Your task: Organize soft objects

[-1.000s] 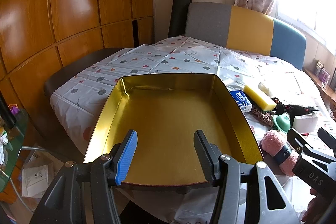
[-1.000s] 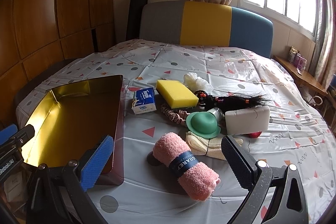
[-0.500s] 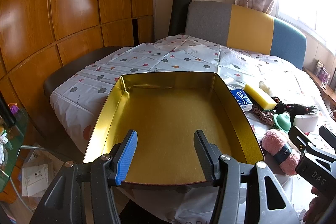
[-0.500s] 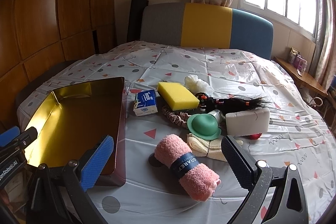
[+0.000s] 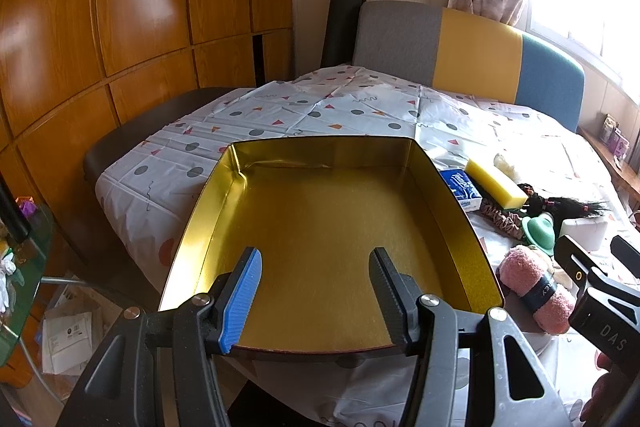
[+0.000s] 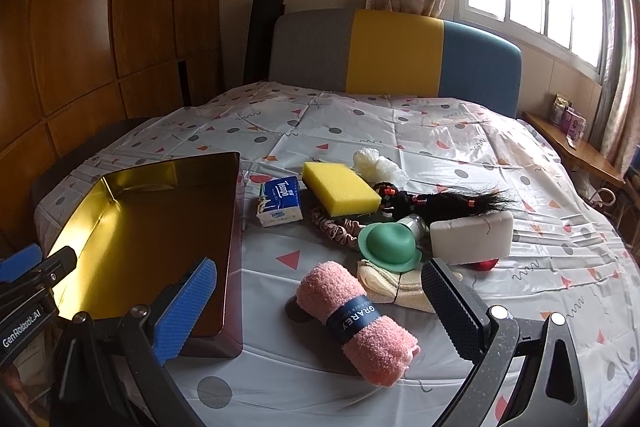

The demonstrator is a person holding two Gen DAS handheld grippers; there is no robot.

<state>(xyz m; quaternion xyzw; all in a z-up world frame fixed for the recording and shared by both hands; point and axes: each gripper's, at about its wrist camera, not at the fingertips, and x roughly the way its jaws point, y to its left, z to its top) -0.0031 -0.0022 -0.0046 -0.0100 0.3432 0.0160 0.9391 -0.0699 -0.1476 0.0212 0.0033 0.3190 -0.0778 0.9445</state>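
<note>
**Hovering over the gold tray with both grippers parted**

Seen through the left wrist camera, the left gripper (image 5: 314, 297) is held above the near edge of the gold tray (image 5: 448, 227), its jaws parted to a middling width with nothing between them. The blue pad is on one finger and the black ribbed pad on the other. Nothing lies in the tray, which sits on a patterned cloth (image 5: 320, 111). To the right of the tray a tissue pack (image 5: 460, 187), a yellow sponge (image 5: 494, 181), a striped scrunchie (image 5: 502, 221), a green hat-shaped piece (image 5: 540, 231) and a rolled pink towel (image 5: 532, 287) are seen. Part of the right gripper (image 5: 596, 263) is caught at the right edge, just beside the towel.

Seen through the right wrist camera, the right gripper (image 6: 320, 301) is held with its jaws spread wide and empty. The rolled pink towel (image 6: 356, 315), wrapped in a dark band, lies on the cloth below and between the fingers, untouched. The gold tray (image 6: 140, 223) is to the left of the towel. Beyond the towel are grouped the green hat-shaped piece (image 6: 388, 241), a folded cream cloth (image 6: 392, 287), a white block (image 6: 472, 235), a black hairpiece (image 6: 444, 201), the yellow sponge (image 6: 340, 187), the tissue pack (image 6: 280, 201), the striped scrunchie (image 6: 336, 229) and a white puff (image 6: 378, 165). A small red thing (image 6: 486, 264) is partly hidden under the white block. The left gripper (image 6: 24, 275) is caught at the left edge, over the tray's near corner.
</note>
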